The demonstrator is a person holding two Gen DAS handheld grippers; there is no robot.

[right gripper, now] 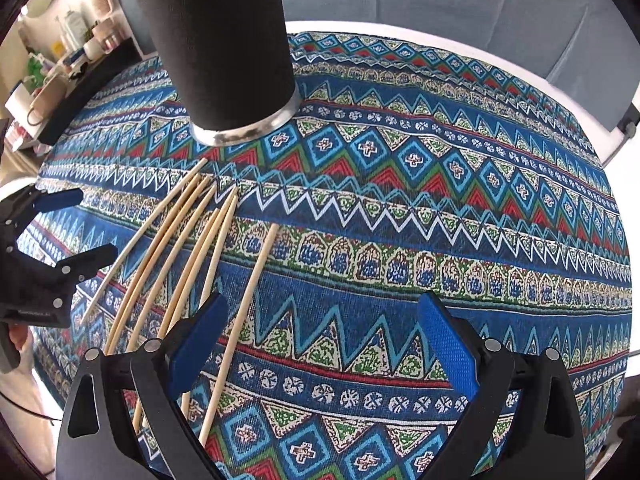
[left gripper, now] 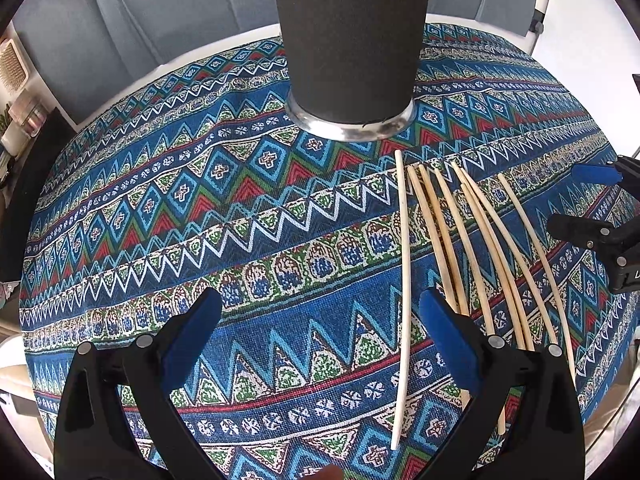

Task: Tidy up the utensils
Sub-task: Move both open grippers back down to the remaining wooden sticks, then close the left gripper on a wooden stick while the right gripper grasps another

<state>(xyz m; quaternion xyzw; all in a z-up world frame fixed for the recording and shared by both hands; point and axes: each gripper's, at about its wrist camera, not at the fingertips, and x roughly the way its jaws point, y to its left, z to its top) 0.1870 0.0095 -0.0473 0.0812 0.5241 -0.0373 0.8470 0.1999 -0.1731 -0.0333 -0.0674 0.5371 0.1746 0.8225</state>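
Note:
A tall black utensil holder (left gripper: pixel 348 40) with a metal base stands upright on the patterned tablecloth (left gripper: pixel 160 220). Several pale wooden chopsticks (left gripper: pixel 480 240) lie fanned out in front of it, one chopstick (left gripper: pixel 405 264) a little apart on their left. My left gripper (left gripper: pixel 320 304) hovers open and empty over the cloth, this lone stick between its fingers below. In the right wrist view the holder (right gripper: pixel 224 48) is upper left and the chopsticks (right gripper: pixel 176 248) run under my left finger. My right gripper (right gripper: pixel 324 304) is open and empty, just right of the outermost chopstick (right gripper: pixel 249 304).
Each gripper shows at the edge of the other's view: the right gripper (left gripper: pixel 576 200) and the left gripper (right gripper: pixel 92 224), held by a hand (right gripper: pixel 16 336). A shelf with bottles (right gripper: pixel 72 40) stands beyond the table's left edge. The white table rim (right gripper: pixel 440 36) borders the cloth.

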